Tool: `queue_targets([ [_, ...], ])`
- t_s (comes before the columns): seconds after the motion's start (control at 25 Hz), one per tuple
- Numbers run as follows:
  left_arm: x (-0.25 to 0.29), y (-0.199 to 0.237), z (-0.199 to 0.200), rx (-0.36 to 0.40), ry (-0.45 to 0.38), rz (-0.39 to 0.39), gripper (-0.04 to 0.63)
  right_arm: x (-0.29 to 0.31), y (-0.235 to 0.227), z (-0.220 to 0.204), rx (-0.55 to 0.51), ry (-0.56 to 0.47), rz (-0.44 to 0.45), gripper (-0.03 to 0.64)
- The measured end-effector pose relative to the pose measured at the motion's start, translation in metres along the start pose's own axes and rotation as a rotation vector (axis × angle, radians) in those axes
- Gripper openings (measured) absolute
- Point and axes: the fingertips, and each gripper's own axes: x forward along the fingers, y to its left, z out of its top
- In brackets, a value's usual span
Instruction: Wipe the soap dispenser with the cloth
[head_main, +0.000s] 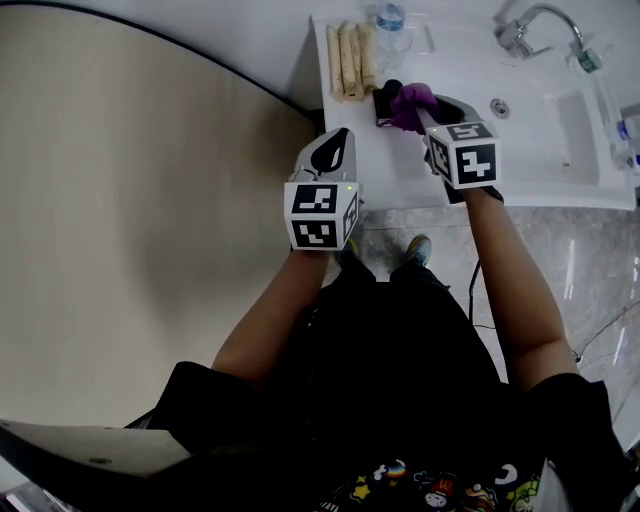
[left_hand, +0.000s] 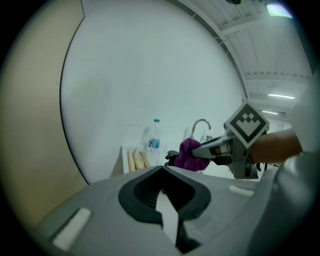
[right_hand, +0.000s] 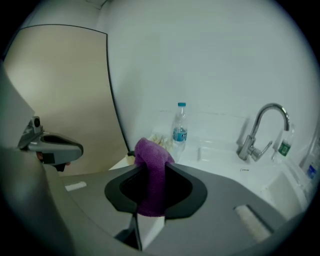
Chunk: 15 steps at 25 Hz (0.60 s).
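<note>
A black soap dispenser (head_main: 384, 103) stands on the white counter (head_main: 395, 175), just in front of the beige rolls. My right gripper (head_main: 424, 110) is shut on a purple cloth (head_main: 411, 104), and the cloth lies against the dispenser's right side. In the right gripper view the cloth (right_hand: 151, 172) bulges up between the jaws and hides most of the dispenser. My left gripper (head_main: 337, 143) hovers at the counter's front left corner, jaws together with nothing in them. From the left gripper view the dispenser (left_hand: 172, 159) shows just left of the cloth (left_hand: 187, 154).
Three beige rolls (head_main: 350, 58) and a water bottle (head_main: 390, 18) stand at the counter's back left. A chrome faucet (head_main: 535, 25) and sink basin (head_main: 572, 128) are to the right, with small bottles (head_main: 590, 58) beyond. A beige curved wall (head_main: 150, 200) borders the left.
</note>
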Motion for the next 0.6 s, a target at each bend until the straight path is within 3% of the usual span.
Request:
queue_targets([
  [0.2, 0.002, -0.005, 0.003, 0.001, 0.002, 0.004, 0.002, 0.000, -0.003, 0.039, -0.077, -0.088, -0.044, 0.100],
  [0.6, -0.006, 0.004, -0.004, -0.010, 0.019, 0.047, 0.001, -0.001, 0.024, 0.067, -0.279, -0.225, -0.103, 0.100],
])
